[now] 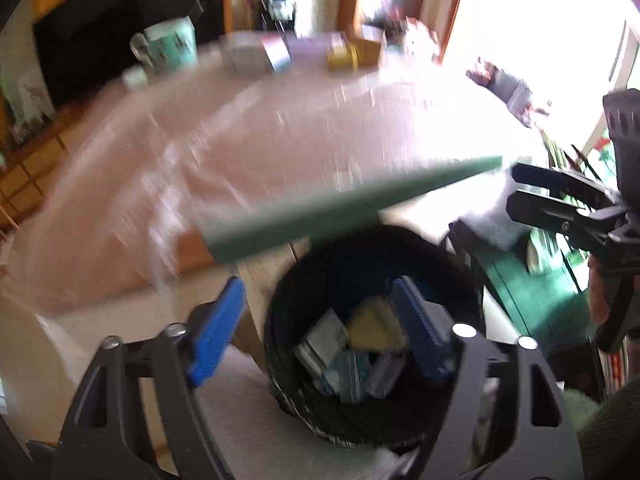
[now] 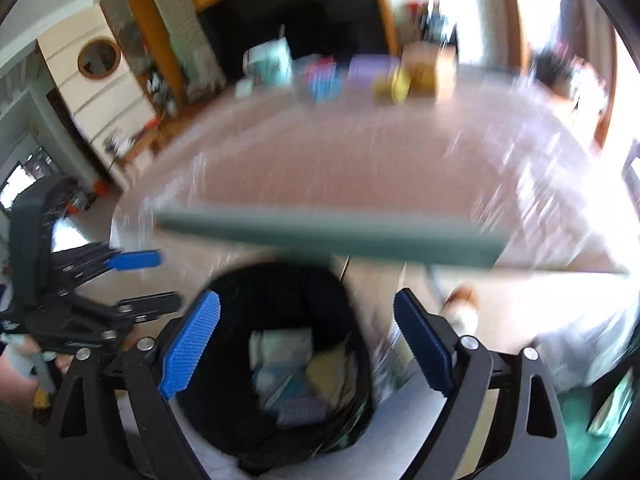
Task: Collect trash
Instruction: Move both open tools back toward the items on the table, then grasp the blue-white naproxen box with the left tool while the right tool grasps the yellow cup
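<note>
A black trash bin [image 1: 280, 332] stands on the floor by the table's near edge, holding several small boxes and a yellow piece [image 1: 374, 326]. A flat green item [image 1: 352, 204], blurred and seen edge-on, hangs over the bin's far rim with no pad touching it. My left gripper [image 1: 320, 332] is open above the bin, blue pads wide apart and nothing between them. My right gripper [image 2: 308, 340] is open over the same bin [image 2: 276, 280], below the green item [image 2: 332, 236]. Each gripper shows in the other's view: right gripper [image 1: 514, 188], left gripper [image 2: 168, 280].
The table [image 1: 240, 152] has a pink cloth under clear plastic. At its far end stand a teal mug [image 1: 172, 44], small boxes [image 1: 256, 54], a yellow item [image 1: 342, 58] and a cardboard box [image 2: 430, 66]. Green furniture [image 1: 532, 280] is right of the bin.
</note>
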Motion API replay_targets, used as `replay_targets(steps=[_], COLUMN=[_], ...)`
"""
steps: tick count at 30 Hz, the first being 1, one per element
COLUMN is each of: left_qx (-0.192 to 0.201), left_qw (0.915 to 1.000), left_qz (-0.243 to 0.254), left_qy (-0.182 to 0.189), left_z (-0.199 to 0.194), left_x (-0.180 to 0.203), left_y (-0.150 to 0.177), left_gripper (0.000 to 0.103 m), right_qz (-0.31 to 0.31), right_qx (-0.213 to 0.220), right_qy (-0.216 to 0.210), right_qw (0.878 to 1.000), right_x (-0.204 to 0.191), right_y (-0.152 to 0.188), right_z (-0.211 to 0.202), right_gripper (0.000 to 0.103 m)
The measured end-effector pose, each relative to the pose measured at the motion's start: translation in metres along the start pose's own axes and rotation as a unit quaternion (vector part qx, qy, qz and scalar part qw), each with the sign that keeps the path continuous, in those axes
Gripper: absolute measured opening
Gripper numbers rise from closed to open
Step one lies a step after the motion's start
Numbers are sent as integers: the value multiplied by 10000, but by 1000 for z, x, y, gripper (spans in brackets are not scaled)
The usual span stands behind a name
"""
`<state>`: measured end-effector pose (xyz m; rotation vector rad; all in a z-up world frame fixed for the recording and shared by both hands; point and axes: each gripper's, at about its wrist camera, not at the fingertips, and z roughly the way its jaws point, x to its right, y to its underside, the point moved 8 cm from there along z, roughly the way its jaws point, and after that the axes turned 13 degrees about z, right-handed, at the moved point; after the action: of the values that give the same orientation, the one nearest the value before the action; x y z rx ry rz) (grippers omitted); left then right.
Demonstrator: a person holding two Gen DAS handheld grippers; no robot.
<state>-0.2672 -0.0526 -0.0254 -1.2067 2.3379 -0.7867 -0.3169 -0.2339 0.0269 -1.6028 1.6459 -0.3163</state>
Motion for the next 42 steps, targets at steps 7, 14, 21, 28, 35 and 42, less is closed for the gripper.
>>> replay_targets(steps=[7, 14, 21, 28, 35, 42], left_qx=[1066, 644, 175, -212, -532, -697], left_qw=[9902, 9930, 9889, 9919, 9896, 9878], left_qz=[-436, -975, -1457, -1241, -1296, -1327], left_qy=[-788, -156, 218, -149, -333, -419], left_z=[-29, 27, 95, 157, 198, 219], left_x=[-54, -96, -116, -124, -137, -148], left_y=[-66, -115, -167, -203, -218, -223], left_gripper=[102, 102, 101, 102, 101, 98], right_qz=[-314, 45, 157, 207, 657, 771], right_qx=[1483, 400, -228, -478, -689, -687], right_qy=[534, 372, 536, 689, 823, 947], right_qw=[9870, 9985, 9982, 9963, 9920, 9901], right_x=[-3, 9, 17, 20, 32, 32], right_y=[-78, -118, -144, -160, -168, -171], right_z=[-8, 71, 148, 191, 218, 231], right_gripper=[99, 99, 99, 96, 87, 82])
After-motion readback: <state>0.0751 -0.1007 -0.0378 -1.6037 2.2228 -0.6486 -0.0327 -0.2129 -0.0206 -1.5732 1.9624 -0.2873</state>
